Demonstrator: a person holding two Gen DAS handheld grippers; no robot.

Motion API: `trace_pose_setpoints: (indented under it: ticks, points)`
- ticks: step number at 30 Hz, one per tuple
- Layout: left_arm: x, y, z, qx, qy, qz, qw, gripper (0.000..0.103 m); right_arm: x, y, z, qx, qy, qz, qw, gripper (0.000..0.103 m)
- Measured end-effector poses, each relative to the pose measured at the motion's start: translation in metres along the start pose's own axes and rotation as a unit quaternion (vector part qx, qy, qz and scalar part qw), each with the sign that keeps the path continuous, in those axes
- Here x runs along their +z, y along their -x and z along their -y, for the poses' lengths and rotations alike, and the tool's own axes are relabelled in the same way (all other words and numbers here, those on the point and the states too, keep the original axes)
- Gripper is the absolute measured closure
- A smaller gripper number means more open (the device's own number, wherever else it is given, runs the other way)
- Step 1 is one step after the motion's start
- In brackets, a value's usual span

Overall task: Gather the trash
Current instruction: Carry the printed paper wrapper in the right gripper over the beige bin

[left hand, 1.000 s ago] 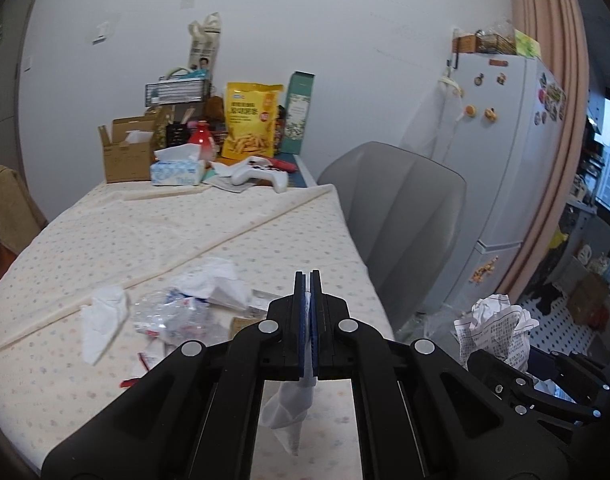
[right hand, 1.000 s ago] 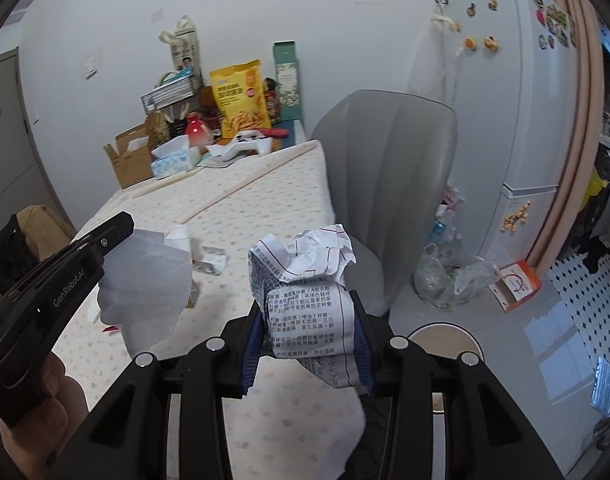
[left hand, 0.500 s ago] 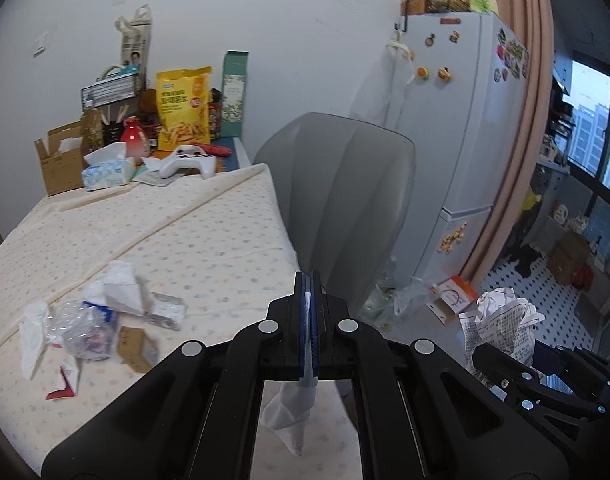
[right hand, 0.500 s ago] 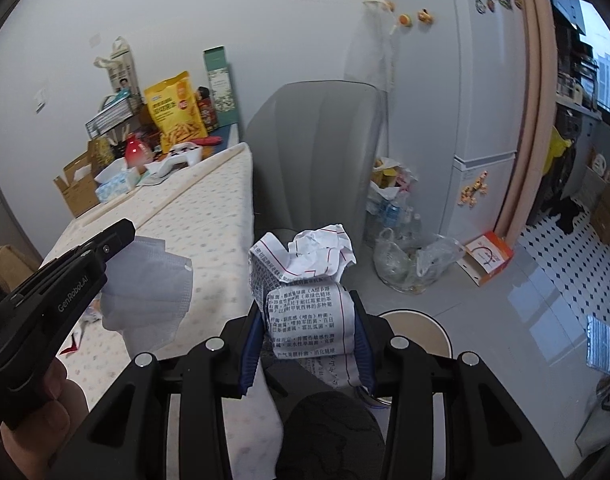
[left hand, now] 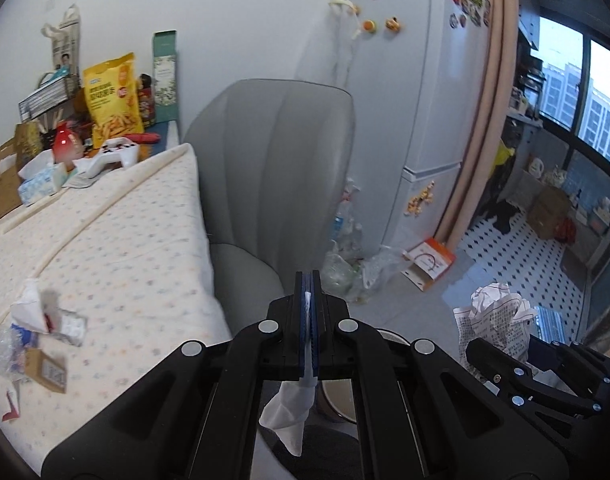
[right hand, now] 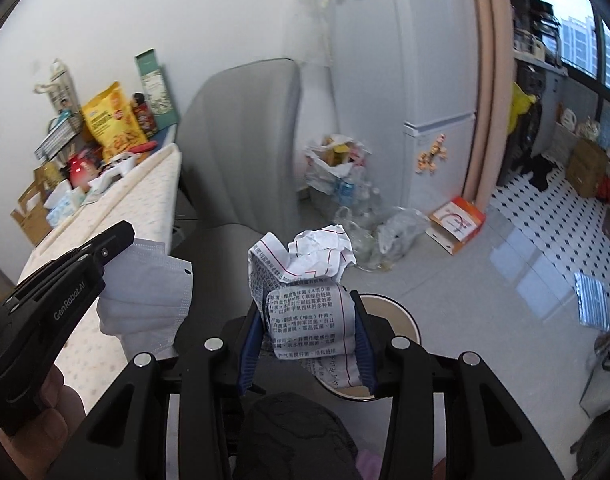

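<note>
My left gripper (left hand: 309, 292) is shut on a white face mask (left hand: 291, 412) that hangs below its fingers; the mask also shows in the right wrist view (right hand: 149, 300), held off the table's edge. My right gripper (right hand: 307, 340) is shut on a crumpled printed paper (right hand: 305, 300), also seen in the left wrist view (left hand: 497, 320). A round bin (right hand: 401, 316) with a pale rim stands on the floor right below the paper, partly hidden by it. More trash (left hand: 37, 328) lies on the table (left hand: 125, 248) at the left: tissue, plastic wrap, a small carton.
A grey chair (left hand: 273, 168) stands between table and fridge (left hand: 425, 120). Bags of bottles (right hand: 345, 188) and an orange box (right hand: 457, 220) lie on the floor by the fridge. Snack bag, boxes and a game controller (left hand: 113, 156) crowd the table's far end.
Both grippers have swung right, away from the table and toward the floor by the chair, still holding the mask and the paper. The bin has come into view under the right gripper.
</note>
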State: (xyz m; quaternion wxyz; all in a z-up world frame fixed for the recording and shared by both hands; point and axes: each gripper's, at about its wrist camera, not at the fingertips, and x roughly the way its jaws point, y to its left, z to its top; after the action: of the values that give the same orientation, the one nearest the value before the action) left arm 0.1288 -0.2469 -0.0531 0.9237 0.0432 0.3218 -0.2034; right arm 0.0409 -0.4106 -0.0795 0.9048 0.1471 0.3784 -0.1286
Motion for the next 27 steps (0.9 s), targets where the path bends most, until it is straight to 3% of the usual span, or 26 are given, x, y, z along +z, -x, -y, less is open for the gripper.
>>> trace_pose_setpoints:
  ticks: [15,27]
  points:
    - [-0.008,-0.107,0.077,-0.04,-0.054,-0.086,0.9941,0.1,0.0,-0.078,0.084,-0.04,-0.057,-0.056,0.996,0.062]
    - [-0.029,-0.17,0.107,-0.066,-0.064,-0.149,0.9846,0.1,0.005,-0.127,0.123,-0.063,-0.084,-0.085,0.991,0.063]
